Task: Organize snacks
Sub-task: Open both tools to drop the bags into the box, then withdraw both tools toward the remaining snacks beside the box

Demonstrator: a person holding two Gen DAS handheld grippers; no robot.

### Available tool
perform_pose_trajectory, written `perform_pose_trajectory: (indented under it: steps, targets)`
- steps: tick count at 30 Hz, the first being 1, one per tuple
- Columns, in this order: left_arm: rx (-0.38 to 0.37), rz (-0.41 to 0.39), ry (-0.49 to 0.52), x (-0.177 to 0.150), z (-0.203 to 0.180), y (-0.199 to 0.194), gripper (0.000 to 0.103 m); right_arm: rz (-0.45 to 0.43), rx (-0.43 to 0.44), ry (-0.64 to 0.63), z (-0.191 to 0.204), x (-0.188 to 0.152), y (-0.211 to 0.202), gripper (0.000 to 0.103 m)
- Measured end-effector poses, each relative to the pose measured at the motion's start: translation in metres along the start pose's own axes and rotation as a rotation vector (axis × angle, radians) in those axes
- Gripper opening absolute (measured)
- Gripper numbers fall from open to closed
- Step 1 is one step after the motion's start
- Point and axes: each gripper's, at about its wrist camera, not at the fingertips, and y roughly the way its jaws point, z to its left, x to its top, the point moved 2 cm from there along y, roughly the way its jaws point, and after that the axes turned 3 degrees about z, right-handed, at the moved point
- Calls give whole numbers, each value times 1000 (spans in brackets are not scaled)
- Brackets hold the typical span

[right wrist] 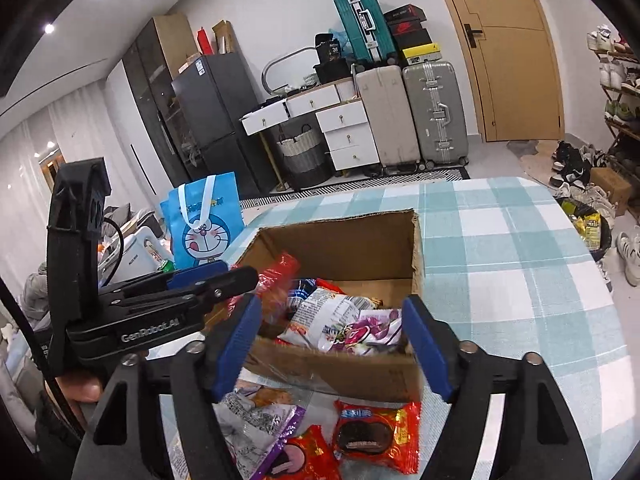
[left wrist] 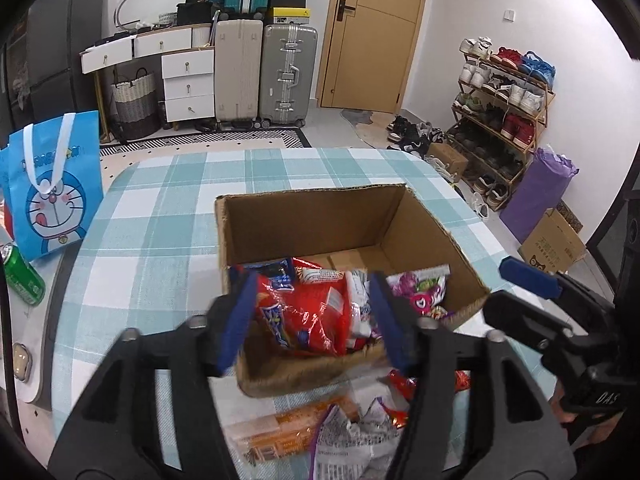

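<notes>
Partway: cardboard box (right wrist: 340,376) holds several snack packs, loose packets (right wrist: 376,436) still on table (left gripper (left wrist: 314,320) and right gripper (right wrist: 332,344) both open, empty)

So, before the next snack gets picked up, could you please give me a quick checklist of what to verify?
1. Left gripper empty: ok, jaws stand open above the cardboard box with no pad pressing on the red snack bag below.
2. Right gripper empty: ok, open, nothing between the pads.
3. Room in the box: ok, the far half of its floor is bare.
4. Snacks left to collect: ok, a red cookie packet and a grey-purple bag lie on the checked tablecloth in front of the box.
5. Grippers apart from each other: ok, side by side without touching.
6. Box stable: cannot tell.
</notes>
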Motion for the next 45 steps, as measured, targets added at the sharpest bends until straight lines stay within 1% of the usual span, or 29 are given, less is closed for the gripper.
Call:
perform_pose_trajectory:
  steps: [1, 2, 4, 5, 8, 9, 10, 13, 16, 18, 22, 26, 29, 36, 45]
  targets:
    - [10, -4, 5, -2, 0, -4, 75, -1, 2, 0, -1, -2, -4, 85]
    - [21, -10, 13, -5, 1, -7, 78, 3, 4, 0, -3, -5, -8, 93]
    - [25, -25, 24, -12, 2, -17, 80, 8, 15, 1, -5, -8, -14, 102]
    - [27, -25, 30, -16, 2, -25, 81, 7, 22, 3, -7, -11, -18, 102]
    - [34, -43, 50, -32, 4, -47, 90, 11, 37, 15, -11, -20, -31, 102]
    - [35, -49, 55, -37, 4, -55, 99, 12, 40, 20, -12, -24, -35, 102]
    - [40, -56, 60, -43, 5, -64, 102, 9, 42, 26, -13, -27, -39, 102]
    - [49, -76, 76, -61, 7, -87, 102, 4, 47, 51, -18, -38, -50, 103]
    - [63, -86, 69, -79, 13, -106, 102, 7, 51, 83, -24, -47, -57, 103]
    - [62, -86, 58, -92, 17, -116, 102, 15, 50, 97, -25, -53, -60, 103]
    - [63, -72, 39, -115, 24, -127, 102, 48, 28, 86, -25, -66, -63, 103]
    - [80, -50, 45, -128, 25, -124, 102, 70, 27, 72, -21, -76, -62, 103]
    - [73, -38, 39, -136, 26, -118, 102, 87, 19, 54, -18, -80, -59, 103]
    - [73, 2, 34, -139, 27, -99, 102, 123, 4, 46, -18, -87, -48, 103]
    - [77, 37, 34, -142, 30, -90, 102, 175, -9, 51, -20, -93, -33, 103]
